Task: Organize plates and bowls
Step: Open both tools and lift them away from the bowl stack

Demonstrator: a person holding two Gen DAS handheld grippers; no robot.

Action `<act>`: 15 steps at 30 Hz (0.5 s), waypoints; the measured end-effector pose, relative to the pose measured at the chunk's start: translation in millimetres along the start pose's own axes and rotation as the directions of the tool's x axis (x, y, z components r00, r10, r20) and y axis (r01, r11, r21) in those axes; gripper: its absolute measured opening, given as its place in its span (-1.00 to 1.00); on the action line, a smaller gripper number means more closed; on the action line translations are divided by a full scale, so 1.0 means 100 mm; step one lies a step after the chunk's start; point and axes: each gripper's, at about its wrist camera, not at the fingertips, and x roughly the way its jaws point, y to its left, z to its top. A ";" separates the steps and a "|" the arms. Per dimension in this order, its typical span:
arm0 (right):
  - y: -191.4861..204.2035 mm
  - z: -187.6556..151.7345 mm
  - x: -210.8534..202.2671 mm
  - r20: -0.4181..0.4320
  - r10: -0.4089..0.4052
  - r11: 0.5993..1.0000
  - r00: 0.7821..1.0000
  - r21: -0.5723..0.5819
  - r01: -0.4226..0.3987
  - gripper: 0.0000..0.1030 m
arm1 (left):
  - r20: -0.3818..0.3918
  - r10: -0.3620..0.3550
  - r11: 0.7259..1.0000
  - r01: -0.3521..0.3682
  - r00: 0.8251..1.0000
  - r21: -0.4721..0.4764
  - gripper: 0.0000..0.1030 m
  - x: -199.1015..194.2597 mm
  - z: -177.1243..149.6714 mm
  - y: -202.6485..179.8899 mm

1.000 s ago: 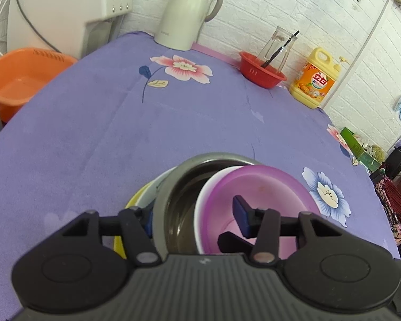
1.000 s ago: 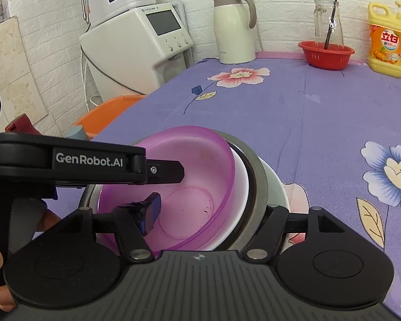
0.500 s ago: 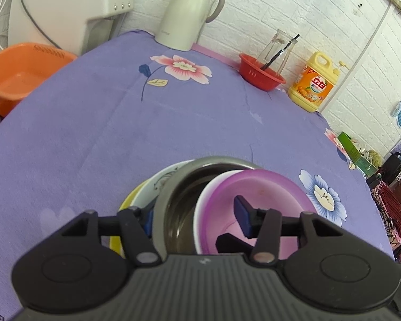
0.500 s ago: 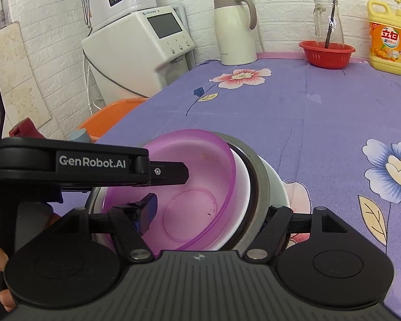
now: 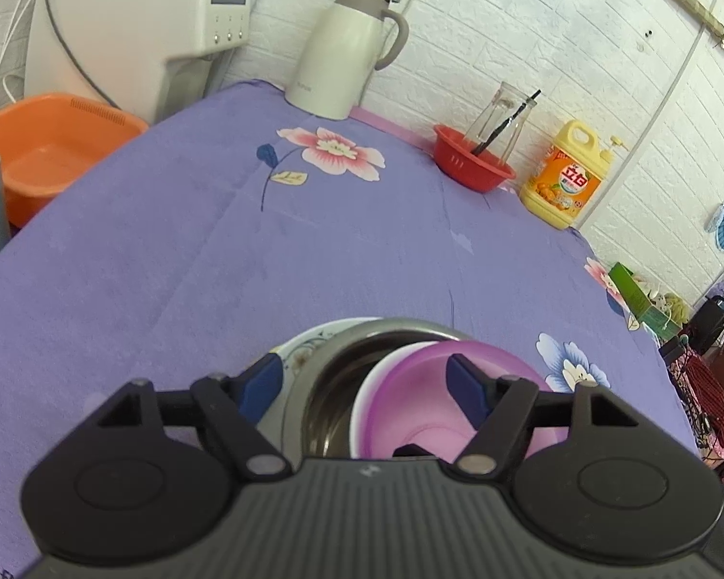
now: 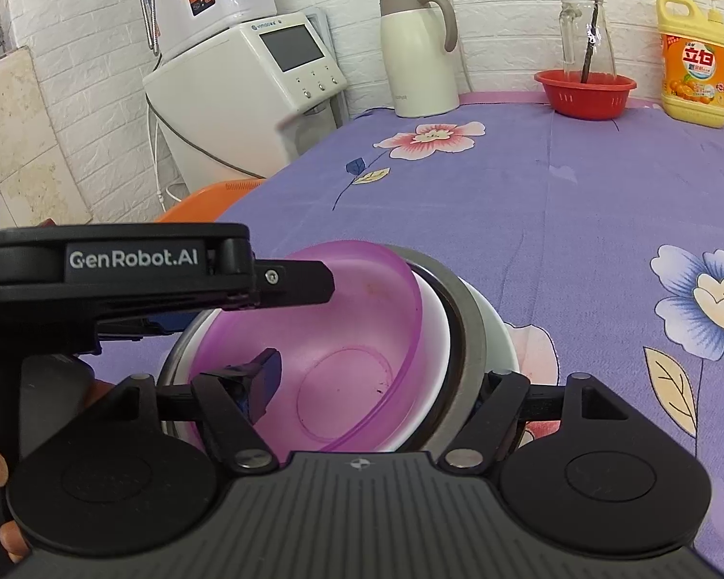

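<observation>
A stack of dishes sits at the near edge of the purple flowered tablecloth: a purple plastic bowl point(image 5: 439, 400) point(image 6: 342, 342) nested in a white bowl point(image 5: 367, 395) point(image 6: 434, 333), inside a steel bowl point(image 5: 333, 386) point(image 6: 468, 323), on a flowered plate point(image 5: 299, 347). My left gripper point(image 5: 367, 381) is wide open, one finger outside the steel bowl's left rim, the other inside the purple bowl. My right gripper point(image 6: 376, 381) is open too, one finger inside the purple bowl, the other hidden behind the stack's right rim. The left gripper's body point(image 6: 135, 265) shows in the right wrist view.
At the back of the table stand a cream thermos jug point(image 5: 342, 53) point(image 6: 420, 48), a red basket point(image 5: 473, 159) point(image 6: 584, 94) with a glass jar, and a yellow detergent bottle point(image 5: 564, 178) point(image 6: 695, 62). A water dispenser point(image 6: 246, 91) and an orange basin point(image 5: 38, 149) are to the left.
The left gripper has drawn back and risen a little; its left finger now shows outside the steel rim. The right gripper and the stack stay about the same.
</observation>
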 end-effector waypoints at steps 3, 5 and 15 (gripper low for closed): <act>-0.01 0.00 -0.03 0.012 -0.003 1.000 1.000 0.009 0.003 1.00 | 0.021 -0.012 1.000 0.012 1.000 -0.006 0.43 -0.04 0.03 -0.01; -0.01 0.01 -0.05 0.021 -0.006 1.000 1.000 0.014 0.006 1.00 | 0.035 -0.013 1.000 0.013 0.999 0.002 0.44 -0.08 0.05 -0.02; 0.09 0.01 -0.03 -0.008 -0.061 0.998 0.998 -0.036 0.061 1.00 | 0.089 -0.029 0.999 0.028 0.996 0.021 0.45 -0.27 0.07 -0.08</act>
